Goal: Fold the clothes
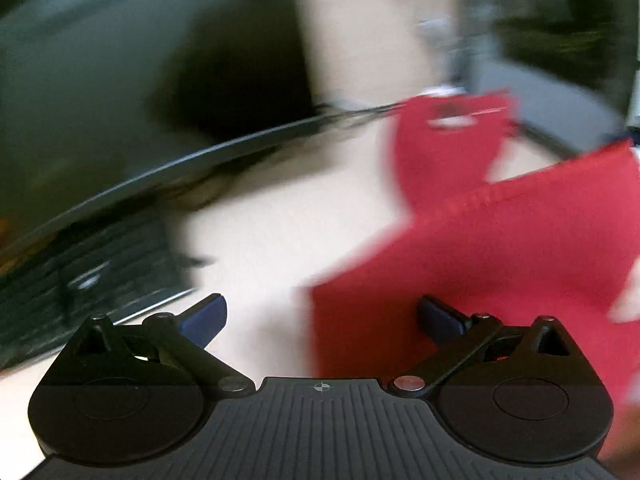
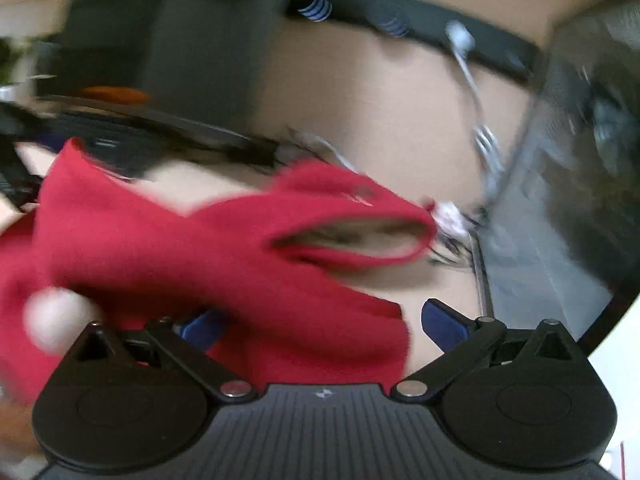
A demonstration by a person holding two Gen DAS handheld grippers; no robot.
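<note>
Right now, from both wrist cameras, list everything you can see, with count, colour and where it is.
Garment: one, red, lying on the table, right of centre in the left wrist view; fills the left and middle of the right wrist view, neck opening towards the far side.
Table: one, pale beige top, under the garment.
Keyboard: one, black, at the left edge of the table; blurred.
Cables: a few, grey-white, beyond the garment on the right; count unclear from blur.
Background: dark shapes, too blurred to name.
Left gripper: one, black with blue pads, jaws open, right pad over the garment.
Right gripper: one, black with blue pads, jaws open, garment between them.
</note>
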